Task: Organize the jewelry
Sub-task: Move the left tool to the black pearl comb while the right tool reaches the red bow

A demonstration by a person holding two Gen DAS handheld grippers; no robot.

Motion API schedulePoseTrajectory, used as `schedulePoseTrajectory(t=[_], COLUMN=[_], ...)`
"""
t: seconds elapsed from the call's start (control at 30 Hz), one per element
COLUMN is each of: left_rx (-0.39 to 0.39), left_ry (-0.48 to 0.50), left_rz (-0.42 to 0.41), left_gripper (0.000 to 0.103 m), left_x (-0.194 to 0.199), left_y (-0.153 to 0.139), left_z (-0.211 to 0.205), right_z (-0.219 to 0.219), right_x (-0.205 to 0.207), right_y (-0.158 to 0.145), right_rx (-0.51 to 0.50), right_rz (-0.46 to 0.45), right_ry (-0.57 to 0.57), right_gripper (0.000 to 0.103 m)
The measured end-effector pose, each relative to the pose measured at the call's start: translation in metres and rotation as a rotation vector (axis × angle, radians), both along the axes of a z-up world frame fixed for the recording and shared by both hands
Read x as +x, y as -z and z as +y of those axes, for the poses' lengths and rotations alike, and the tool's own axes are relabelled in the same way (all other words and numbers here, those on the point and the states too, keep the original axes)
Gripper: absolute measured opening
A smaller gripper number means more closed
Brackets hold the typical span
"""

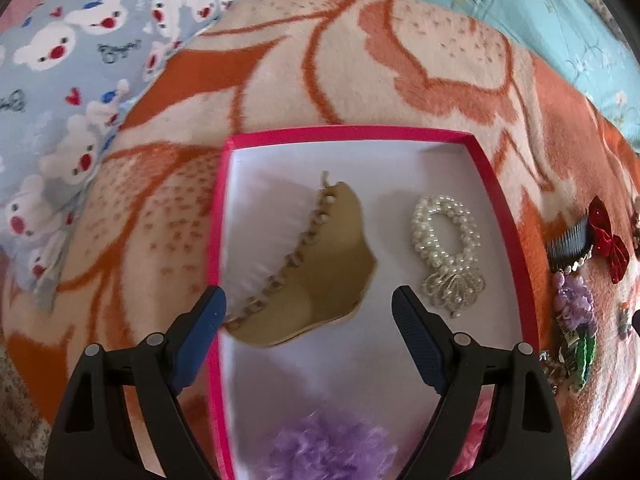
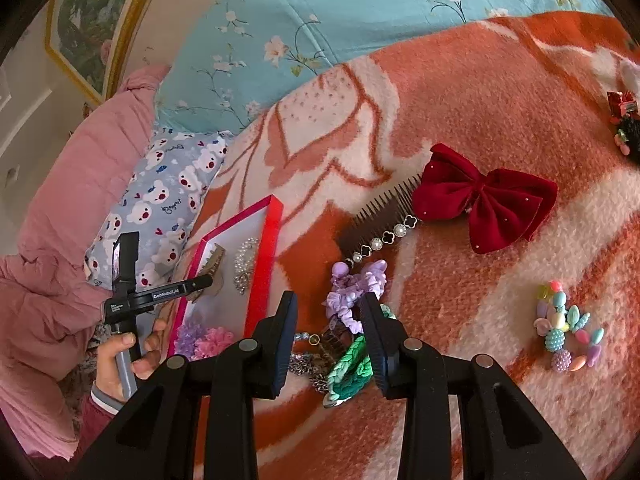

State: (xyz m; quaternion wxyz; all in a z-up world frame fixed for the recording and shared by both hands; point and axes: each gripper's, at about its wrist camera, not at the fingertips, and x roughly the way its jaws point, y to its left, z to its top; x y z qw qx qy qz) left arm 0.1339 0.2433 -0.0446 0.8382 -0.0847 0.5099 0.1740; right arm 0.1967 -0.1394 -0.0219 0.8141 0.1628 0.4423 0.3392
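A pink-rimmed box [image 1: 508, 216] with a white floor lies on the orange blanket. In it lie a beige hair comb with a chain edge [image 1: 328, 264], a pearl bracelet with a silver ornament [image 1: 440, 236], a fluffy purple scrunchie [image 1: 324, 448] and a pink one [image 1: 476, 432]. My left gripper [image 1: 310, 300] hangs open over the box, the beige comb beneath it and untouched. My right gripper [image 2: 330, 308] stands part open just above a pile to the right of the box: a purple scrunchie [image 2: 356, 288], a green braided band [image 2: 348, 364] and a silver chain [image 2: 304, 364]. Its pads press on nothing.
A dark red velvet bow [image 2: 484, 204] and a brown comb with pearls [image 2: 384, 216] lie beyond the pile. A pastel bead bracelet [image 2: 568, 332] sits to the right, small red and black pieces [image 2: 622, 120] far right. A bear-print pillow [image 2: 168, 200] lies left of the box.
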Motion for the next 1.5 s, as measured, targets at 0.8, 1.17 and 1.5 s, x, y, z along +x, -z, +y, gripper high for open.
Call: schedulePoseTrajectory(t=[0.8,1.17,1.5], left_rx=[-0.187,-0.158,-0.068], left_ry=[0.183,0.309,0.438], left_rz=[-0.145,-0.101,-0.043], left_gripper=[0.086,0.086,0.086], left_x=[-0.034,0.004,0.053], left_y=[-0.043,-0.034,-0.016], left_z=[-0.114,-0.170,-0.200], right_z=[-0.078,-0.090,-0.057], right_x=[-0.012,0.004,0.052], right_y=[-0.001,0.006,0.002], right_rx=[-0.035,-0.061,-0.277], right_rz=[-0.009,-0.010,-0.121], right_ry=[0.128,0.142,0.028], right_gripper=[0.040,0.057,0.057])
